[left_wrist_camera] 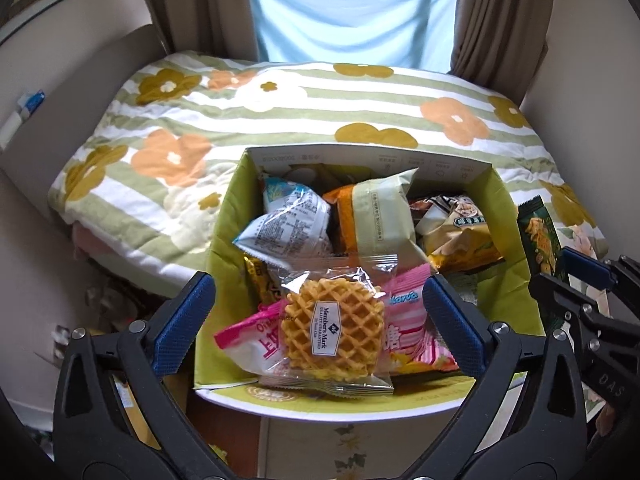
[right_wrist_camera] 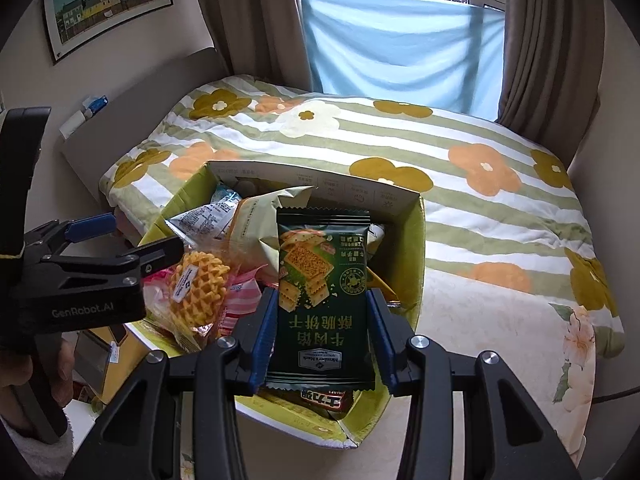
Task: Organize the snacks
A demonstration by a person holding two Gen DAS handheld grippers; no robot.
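Right claw grips a green packet above the box; left claw gapes over a waffle. Lower the packet flat before letting go.

Box: cardboard, matt, yellow-green inside, printed white rim. Waffle pack: clear glossy plastic film w/ paper-look label. Green cracker pack: glossy foil-type plastic, crimped ends. Pink pack & white pack: shiny crinkled plastic. Left tongs & right tongs: matt black plastic w/ metal screw heads; pads blue, finely ribbed, rubber-like. Quilt on bed: soft matt cloth, stitched. Curtains: brown woven cloth. Blue sheet at window: thin, smooth cloth.
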